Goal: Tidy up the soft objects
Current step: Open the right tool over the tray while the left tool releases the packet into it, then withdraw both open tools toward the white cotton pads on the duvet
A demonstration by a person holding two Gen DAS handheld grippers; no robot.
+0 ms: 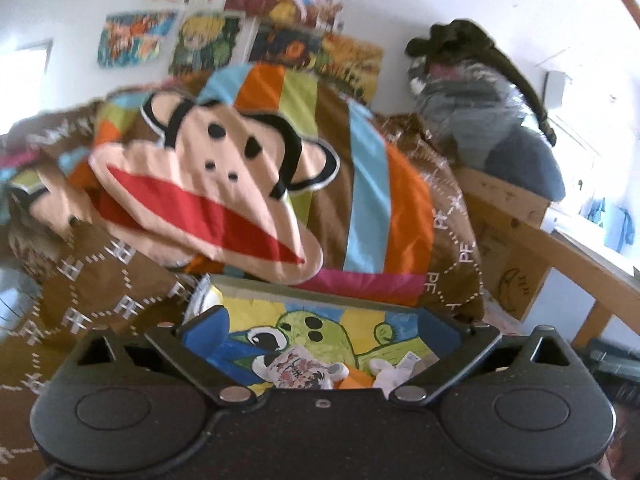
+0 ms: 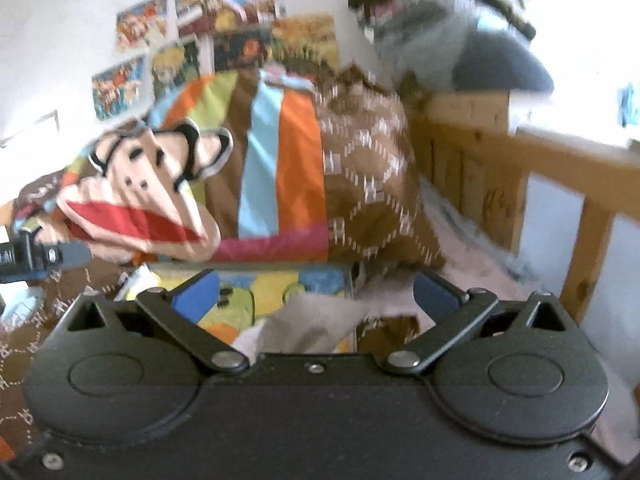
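1. At the far left of the right wrist view, the tip of the left gripper point(image 2: 60, 256) entered the frame, just beside the lower edge of the monkey face.
2. In the left and centre of both views lay the monkey duvet point(image 1: 360, 184), a bulky brown cover with coloured stripes and a big monkey face point(image 1: 208, 184), heaped on the bed and leaning toward the wall with posters point(image 1: 208, 40).
3. In the lower centre, under the duvet's edge, was a storage box point(image 1: 320, 300) with a green cartoon print; small soft toys point(image 1: 304, 372) lay in it, as the left wrist view showed.
4. The left gripper's fingers point(image 1: 208, 324) stood spread as wide as they go, with nothing between them.
5. In the right wrist view, the right gripper point(image 2: 316, 292) had its fingers point(image 2: 436, 290) also fully apart and empty; a beige cloth point(image 2: 316, 320) lay below them, not touched.
6. At the right, a wooden bed rail point(image 2: 560, 168) ran along the edge, and a grey bundle of clothes point(image 1: 492, 120) sat on the upper right.
7. In my judgement, the step was to choose the next soft thing. To do it well, both hands should take the duvet at two well separated edges, close firmly on a thick fold, and keep clear of the rail.
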